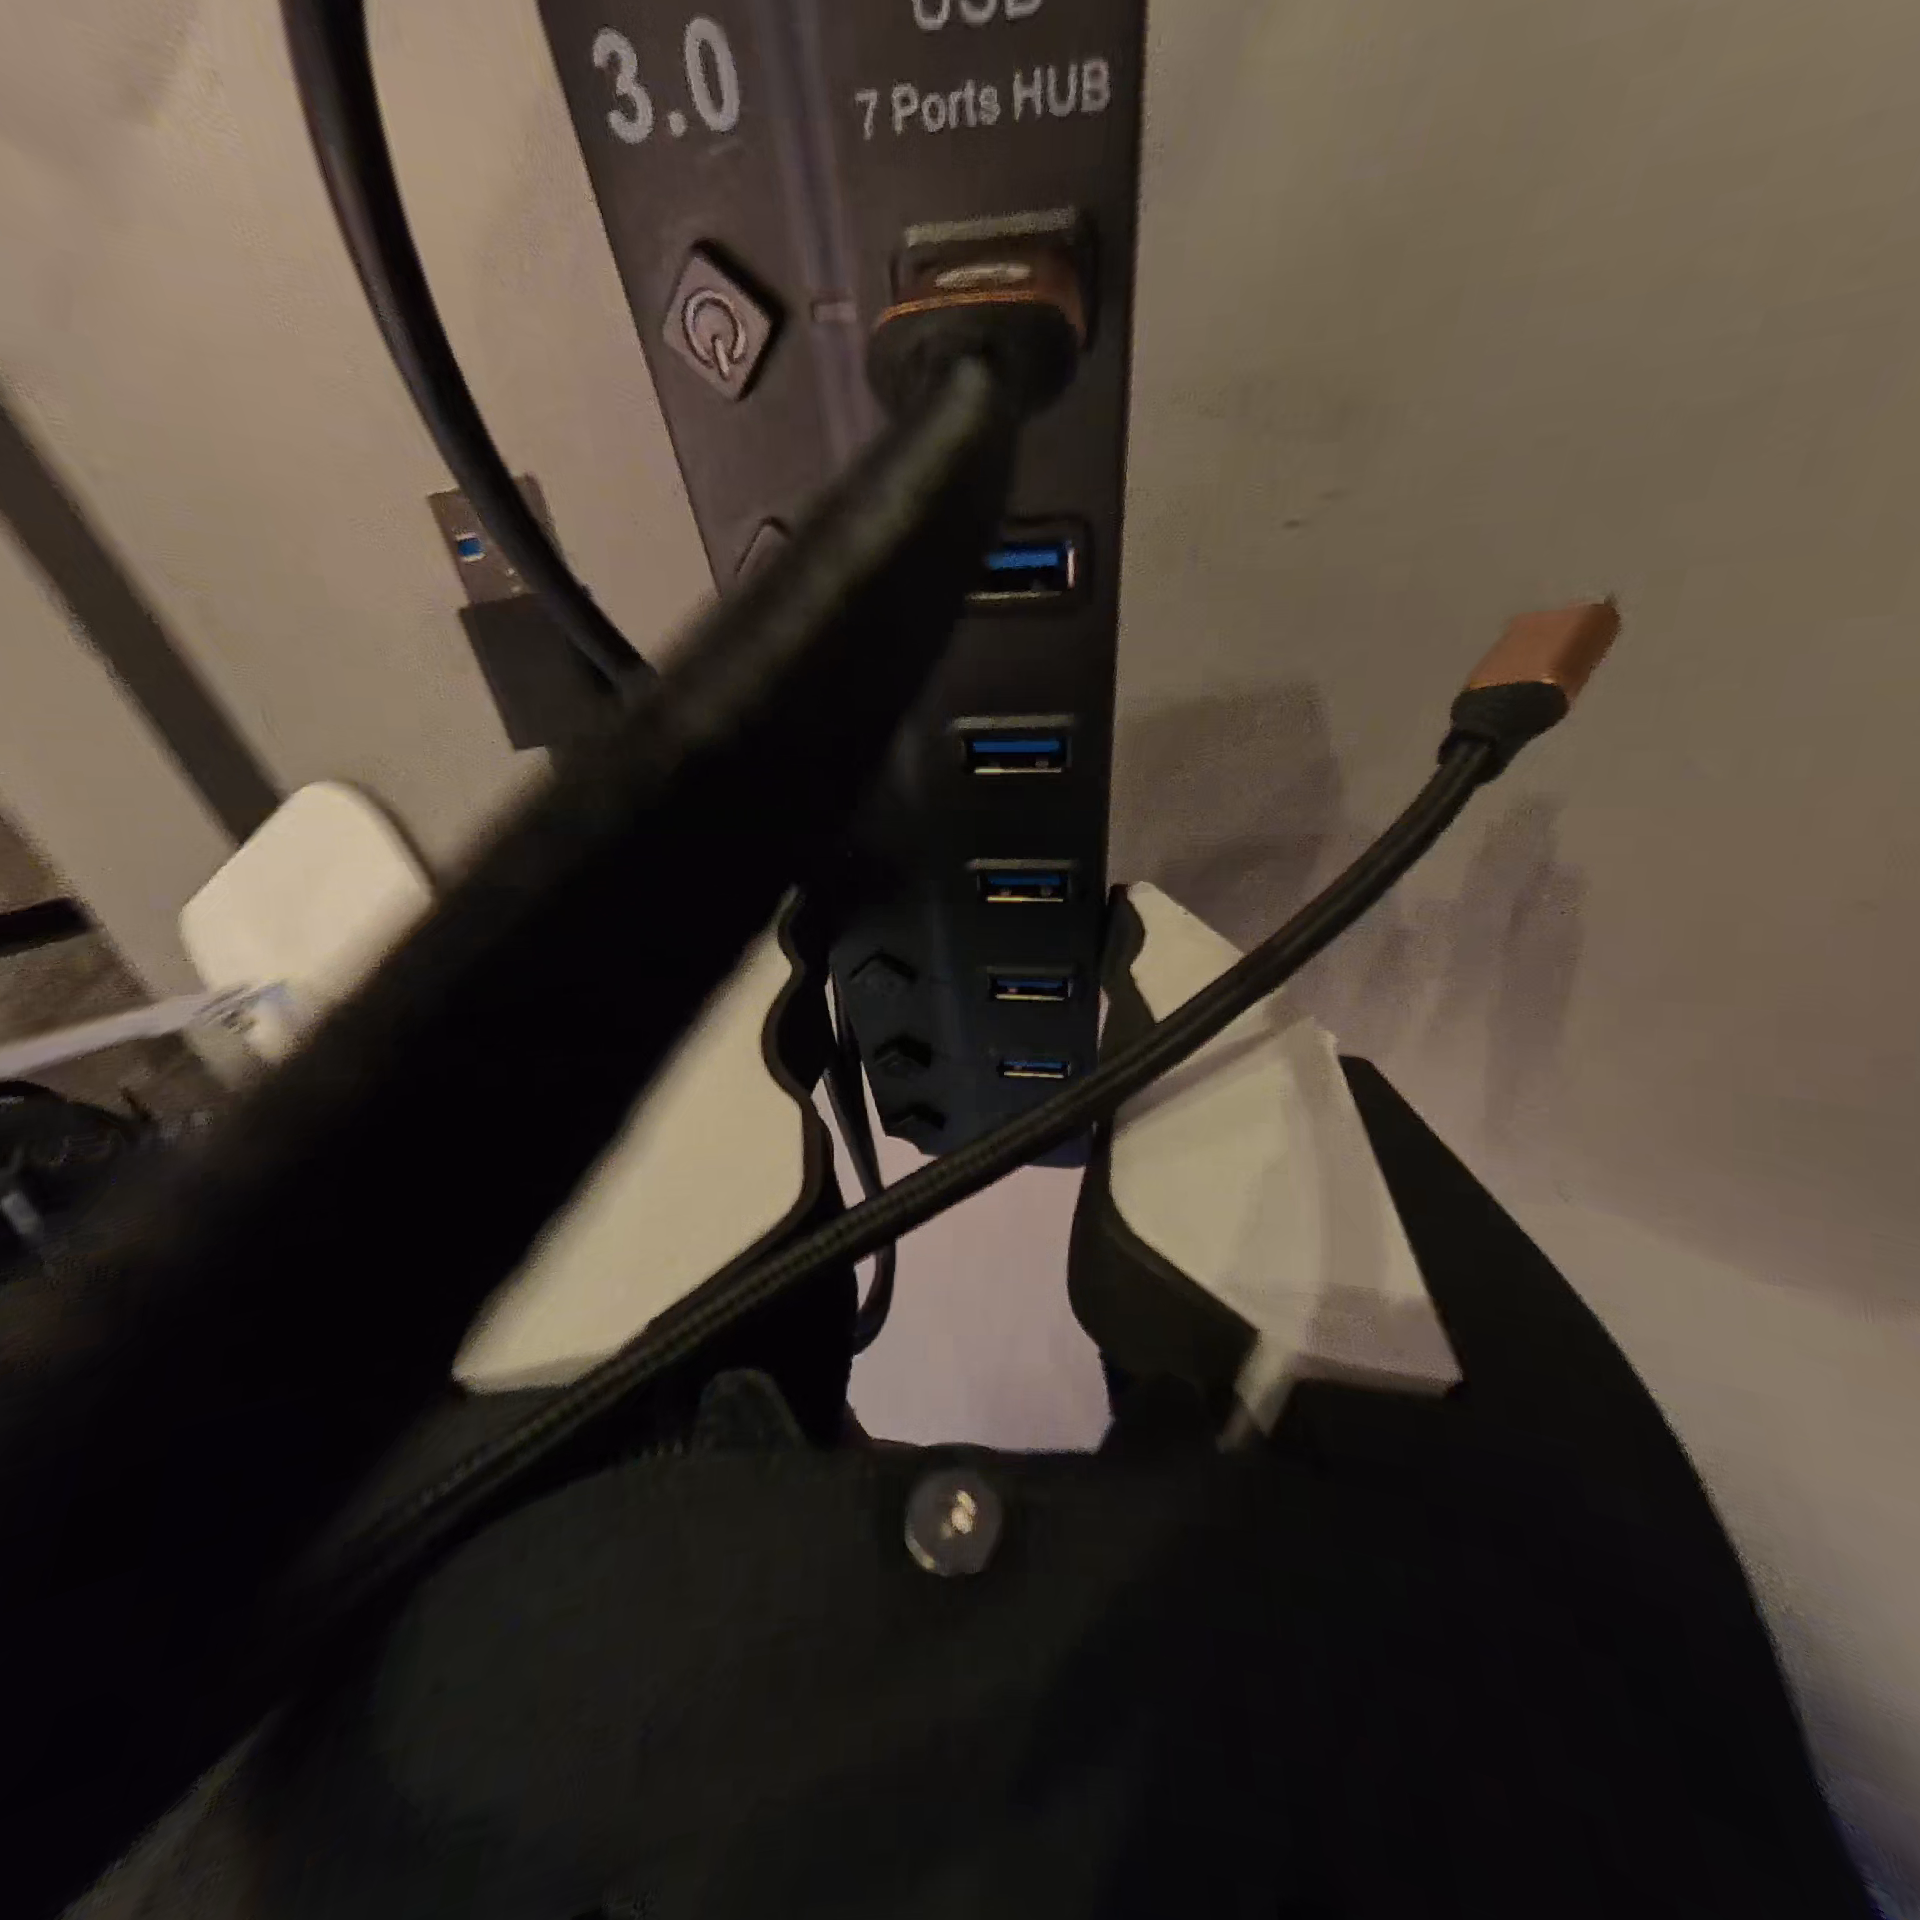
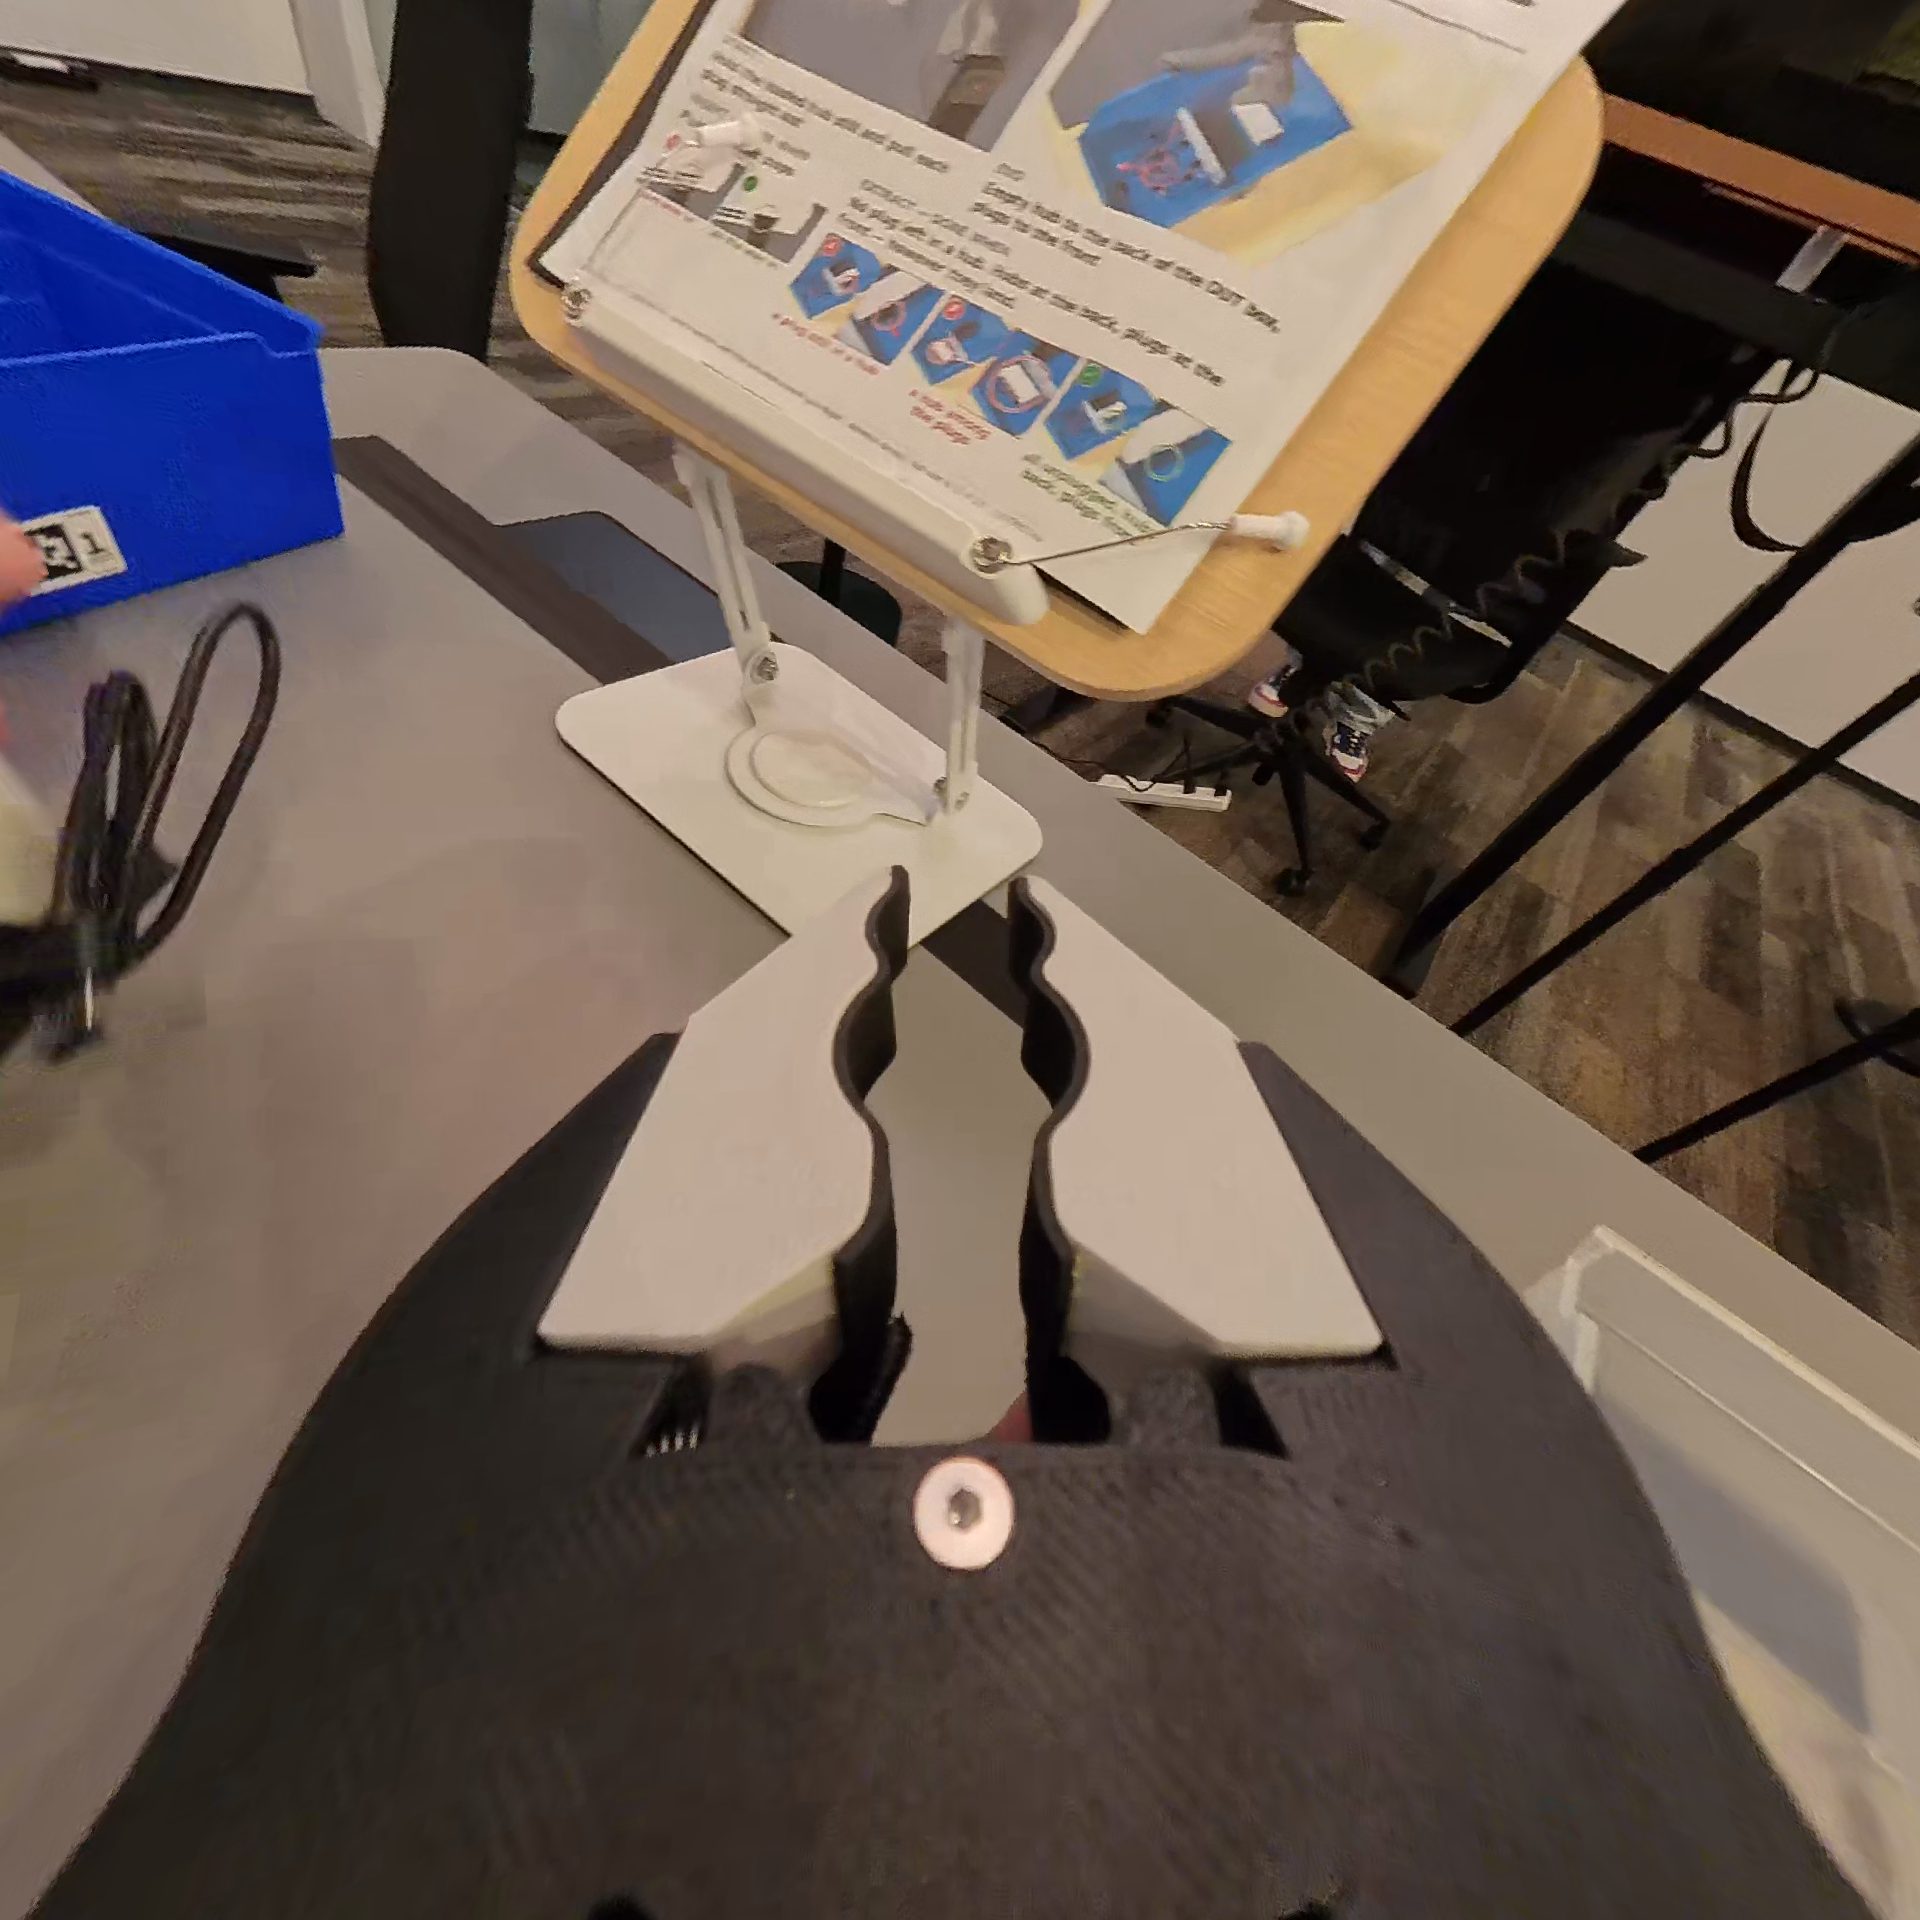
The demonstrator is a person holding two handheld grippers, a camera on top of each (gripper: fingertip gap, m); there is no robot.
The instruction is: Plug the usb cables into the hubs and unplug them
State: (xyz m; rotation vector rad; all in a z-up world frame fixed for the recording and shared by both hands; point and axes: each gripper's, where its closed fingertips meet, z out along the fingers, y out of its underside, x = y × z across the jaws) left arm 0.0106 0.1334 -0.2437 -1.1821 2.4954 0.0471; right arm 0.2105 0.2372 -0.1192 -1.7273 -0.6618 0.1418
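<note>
In the left wrist view my left gripper is shut on the lower end of a long black USB hub, which points away from the camera. A copper-collared plug sits in the hub's farthest port, and its black braided cable runs back to the lower left. Several blue ports below it are empty. A second copper plug hangs loose to the right, its cable crossing my fingers. My right gripper is open by a narrow gap, empty, above the grey table.
The hub's own plug and a white block lie to the left. In the right wrist view there are a blue bin, a black cable bundle, a document stand holding a printed sheet, and a white box. The table edge runs to the right.
</note>
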